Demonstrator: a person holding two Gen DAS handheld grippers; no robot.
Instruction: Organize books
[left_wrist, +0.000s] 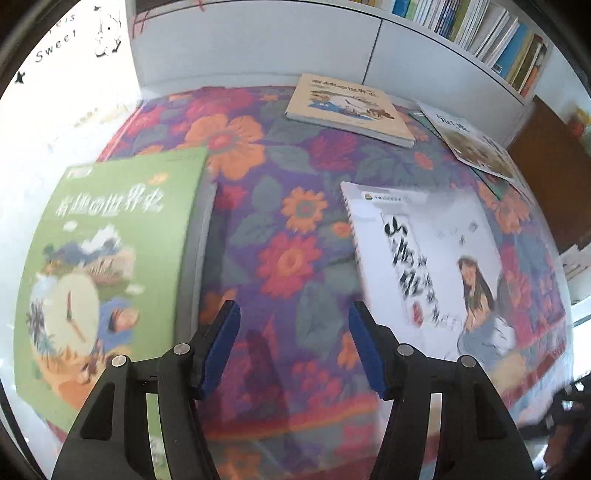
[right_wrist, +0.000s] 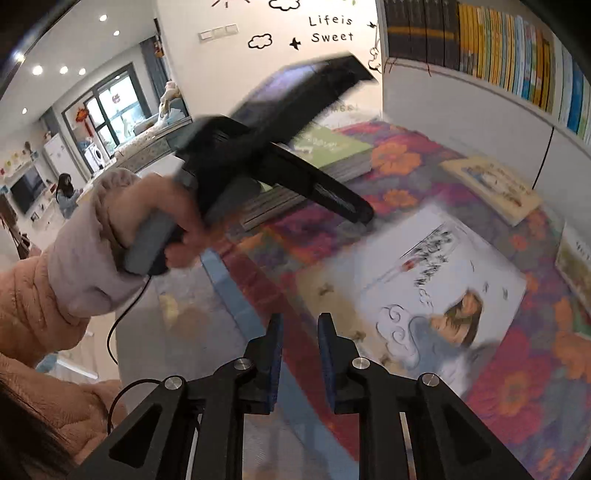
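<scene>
On the floral tablecloth (left_wrist: 295, 166) a white book with brush lettering and a long-haired figure (left_wrist: 436, 266) lies flat, right of my left gripper (left_wrist: 293, 314). That gripper is open and holds nothing. To its left a green book with a clock picture (left_wrist: 107, 258) tops a stack. A beige book (left_wrist: 347, 107) lies at the far side, and another picture book (left_wrist: 476, 147) to its right. My right gripper (right_wrist: 301, 325) is shut and empty over the table's near edge, left of the white book (right_wrist: 443, 295). The left gripper (right_wrist: 354, 210) hovers above the cloth, in a hand with a pink sleeve (right_wrist: 92, 258).
A white cabinet (left_wrist: 258, 44) runs behind the table, with a shelf of upright books (right_wrist: 498, 55) on top. The green-topped stack (right_wrist: 328, 147) sits at the table's far left. Another book (right_wrist: 576, 266) lies at the right edge. A person (right_wrist: 66, 192) sits far back in the room.
</scene>
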